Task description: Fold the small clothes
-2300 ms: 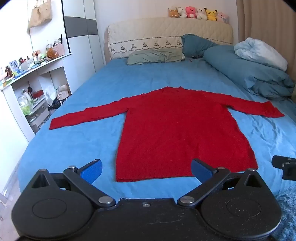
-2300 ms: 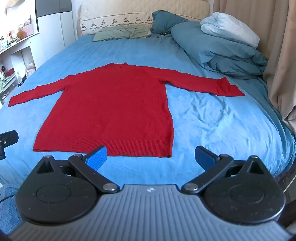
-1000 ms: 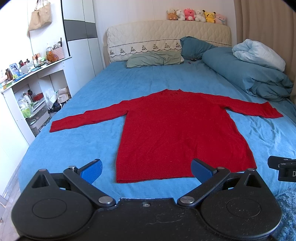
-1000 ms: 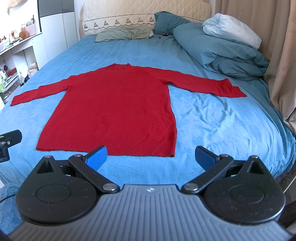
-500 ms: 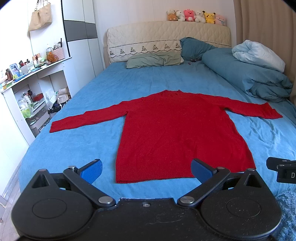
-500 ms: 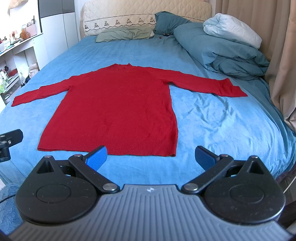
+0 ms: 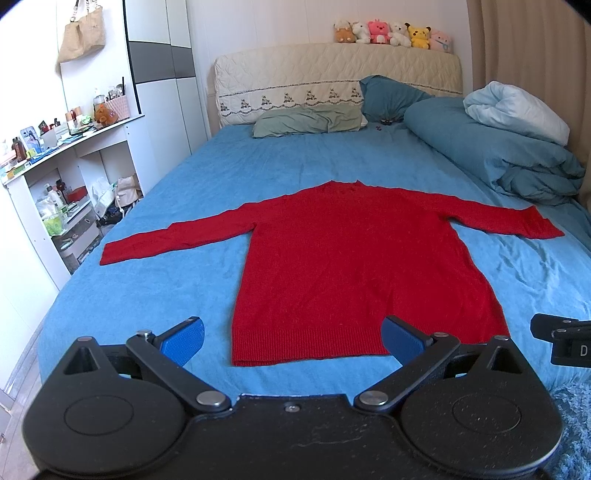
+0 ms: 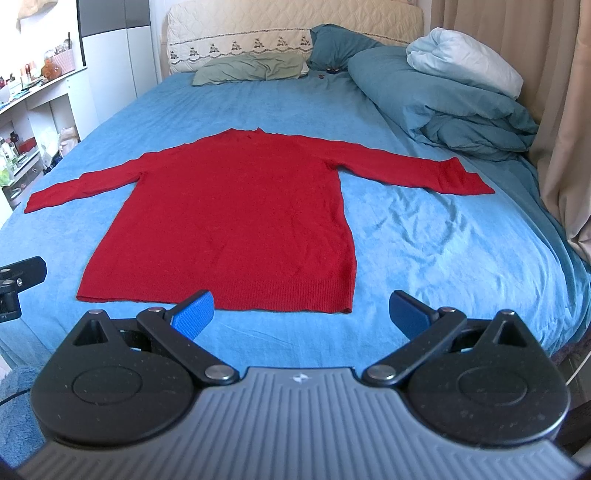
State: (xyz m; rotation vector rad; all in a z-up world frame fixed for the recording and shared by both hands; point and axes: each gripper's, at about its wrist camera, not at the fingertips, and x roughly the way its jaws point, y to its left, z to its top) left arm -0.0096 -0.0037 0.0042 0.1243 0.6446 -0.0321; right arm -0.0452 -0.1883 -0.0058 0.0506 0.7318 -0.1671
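The left gripper [image 7: 291, 338] was nearest to its camera, with its two blue fingers [image 7: 183, 339] spread wide and holding nothing; it hung over the foot edge of the bed [image 7: 177, 266], and the hem of the red sweater [image 7: 354, 273] showed between the fingers, though whether they touched the cloth could not be told. The right gripper [image 8: 301, 310] was in the same state, its fingers [image 8: 194, 312] released and empty, just in front of the right corner of the hem. In the left wrist view a black part of the right gripper appeared at the right edge, and in the right wrist view a black part of the left gripper appeared at the left edge. The red sweater [image 8: 236, 218] lay flat on the blue sheet, hem toward the cameras, collar toward the headboard [image 7: 332, 79], with both long sleeves stretched out to the sides. Further back, a grey-green pillow [image 7: 308, 120] and a dark teal pillow [image 7: 391, 98] lay at the head of the bed, and a bundled blue duvet [image 7: 509, 151] lay along the right side. A row of small plush toys [image 7: 391, 32] sat on top of the headboard. At the left stood a white shelf unit [image 7: 70, 162] full of small items, and a beige bag [image 7: 81, 35] hung on the wall above it. A beige curtain [image 8: 569, 110] hung at the right.
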